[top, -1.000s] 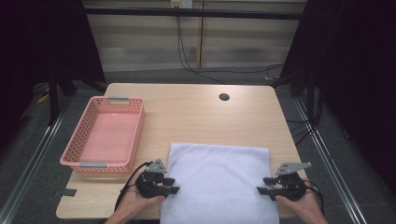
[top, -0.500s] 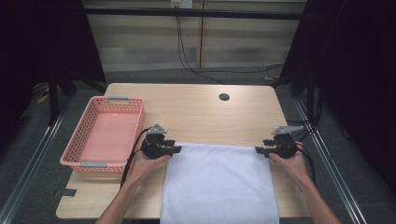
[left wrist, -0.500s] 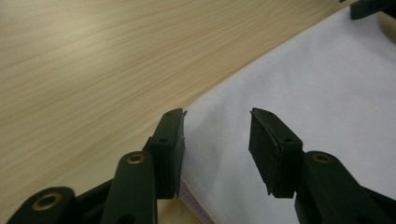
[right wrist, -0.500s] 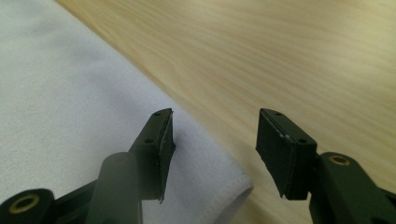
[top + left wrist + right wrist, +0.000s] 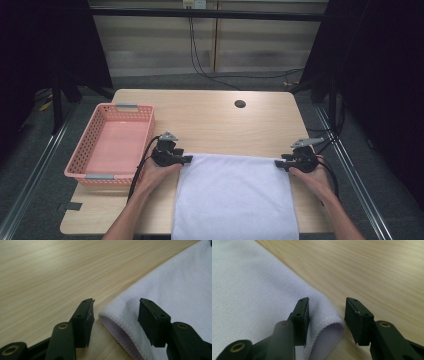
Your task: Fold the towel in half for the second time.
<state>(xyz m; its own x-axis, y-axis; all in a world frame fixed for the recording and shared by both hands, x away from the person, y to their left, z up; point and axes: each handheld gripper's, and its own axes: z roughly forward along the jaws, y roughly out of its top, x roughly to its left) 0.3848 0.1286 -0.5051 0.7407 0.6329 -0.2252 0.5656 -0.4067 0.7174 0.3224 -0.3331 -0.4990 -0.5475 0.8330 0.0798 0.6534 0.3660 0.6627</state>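
We see a white towel [image 5: 234, 195] lying flat on the near half of the wooden table [image 5: 210, 117], its near edge hanging over the table's front edge and its far edge running straight across between the two grippers. At the towel's far left corner sits the left gripper [image 5: 186, 159]. In the left gripper view its jaws have just been opening and stand apart, with the rolled corner of the towel [image 5: 120, 322] between them but not pressed by either pad. At the far right corner sits the right gripper [image 5: 278, 163]. In the right gripper view its jaws have just been closing, yet they are still parted around the folded towel corner [image 5: 329, 327], with a gap on each side. To the left of the towel, near the table's left edge, stands a pink basket [image 5: 85, 157].
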